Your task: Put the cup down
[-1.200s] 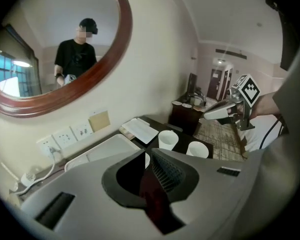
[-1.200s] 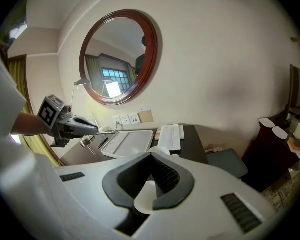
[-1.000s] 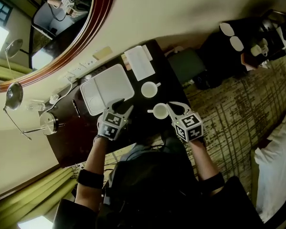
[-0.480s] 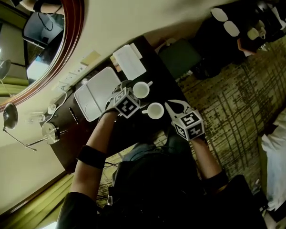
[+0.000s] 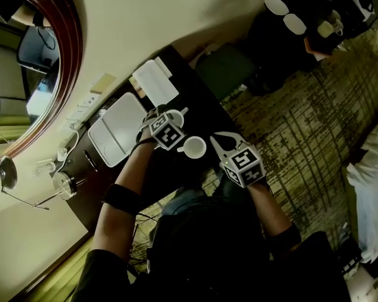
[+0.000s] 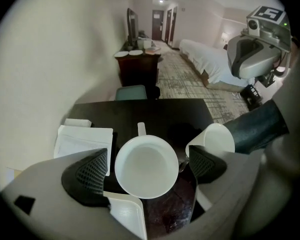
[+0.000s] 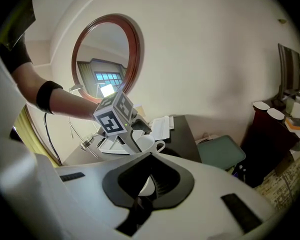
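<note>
**Change noted.** The left tongs (image 6: 146, 171) were beside the tray (image 5: 116, 131), near the front edge of the worktop (image 6: 160, 115). They have since come across and down over the farther cup (image 6: 146, 165), and their jaws have just opened wide.

**Present state.** That cup stands upright on the worktop between the left jaws, handle pointing away. A gap shows at each pad (image 6: 85, 176), so nothing is gripped. The right tongs (image 5: 215, 137) are closed. They sit just beside the nearer cup (image 5: 193, 147), which also rests on the worktop. Whether they touch it cannot be told.

**Assessment.** Neither cup is off the surface. The left tongs appear set to close on the farther cup, so the setting-down itself looks not yet begun. Closing squarely across the rim should come next.
</note>
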